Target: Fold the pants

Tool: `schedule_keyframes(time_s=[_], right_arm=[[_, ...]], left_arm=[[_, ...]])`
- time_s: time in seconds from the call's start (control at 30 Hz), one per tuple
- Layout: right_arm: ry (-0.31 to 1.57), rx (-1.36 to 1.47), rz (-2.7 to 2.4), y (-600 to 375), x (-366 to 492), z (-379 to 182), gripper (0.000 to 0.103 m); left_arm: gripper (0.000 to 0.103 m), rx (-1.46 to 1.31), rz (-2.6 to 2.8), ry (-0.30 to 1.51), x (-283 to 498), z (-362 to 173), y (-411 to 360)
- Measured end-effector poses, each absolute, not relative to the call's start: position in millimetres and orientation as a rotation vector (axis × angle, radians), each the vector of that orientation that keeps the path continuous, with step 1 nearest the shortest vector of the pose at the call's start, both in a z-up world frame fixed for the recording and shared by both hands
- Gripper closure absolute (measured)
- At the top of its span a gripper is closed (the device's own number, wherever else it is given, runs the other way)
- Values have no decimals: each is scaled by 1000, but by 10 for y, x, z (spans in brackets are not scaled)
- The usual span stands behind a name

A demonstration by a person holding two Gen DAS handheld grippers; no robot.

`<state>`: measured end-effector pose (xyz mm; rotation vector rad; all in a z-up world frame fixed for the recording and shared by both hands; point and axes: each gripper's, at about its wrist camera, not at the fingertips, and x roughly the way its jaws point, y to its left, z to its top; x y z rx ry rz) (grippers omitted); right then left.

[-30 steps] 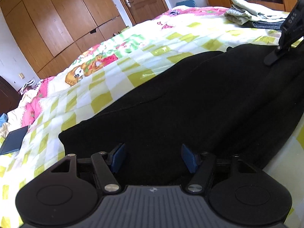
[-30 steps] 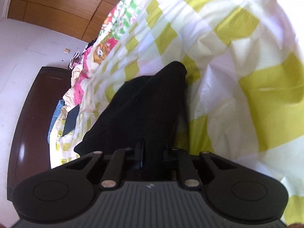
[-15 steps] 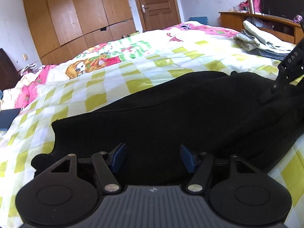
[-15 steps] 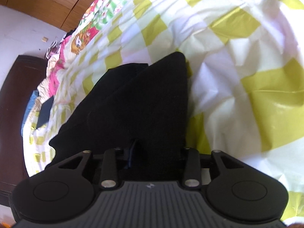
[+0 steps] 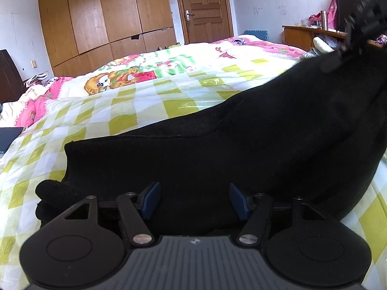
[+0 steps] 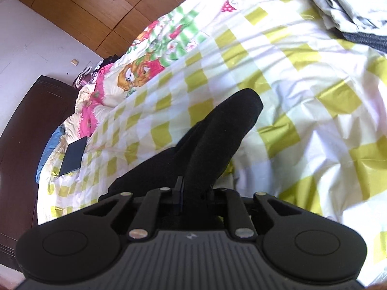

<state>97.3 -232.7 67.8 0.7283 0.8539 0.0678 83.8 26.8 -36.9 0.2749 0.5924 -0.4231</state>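
Note:
Black pants (image 5: 241,130) lie on a bed with a yellow-and-white checked sheet (image 5: 125,101). My left gripper (image 5: 194,200) is open, its blue pads (image 5: 151,199) spread over the near edge of the pants, touching nothing I can see. My right gripper (image 6: 193,193) is shut on the pants (image 6: 217,133) and lifts that end, so the cloth hangs in a fold below it. The right gripper also shows at the upper right of the left wrist view (image 5: 348,36), holding the raised end.
A stack of folded clothes (image 6: 350,12) lies on the bed at the far right. A dark flat book or tablet (image 6: 73,155) lies near the pillows. Wooden wardrobes (image 5: 101,19), a door (image 5: 205,7) and a desk (image 5: 304,33) stand beyond the bed.
My right gripper has risen with the pants end, pulling the cloth up and over. The left gripper stayed open and tilted to a more level view.

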Motion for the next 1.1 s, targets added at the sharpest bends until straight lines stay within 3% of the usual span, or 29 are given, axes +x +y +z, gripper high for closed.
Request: schedule_keyframes(time_s=[0.3, 0.77, 1.0, 1.1], right_arm=[[855, 611, 103, -1690, 1252, 1036, 88], [894, 511, 104, -1168, 1478, 1028, 88], [885, 506, 73, -1302, 1271, 1136, 88], [856, 558, 12, -1616, 1059, 1155, 88]], left_arm=[[28, 254, -455, 577, 821, -397, 360], [29, 193, -499, 565, 799, -373, 470], [29, 23, -574, 517, 794, -264, 557], [29, 85, -563, 507, 814, -211, 374]])
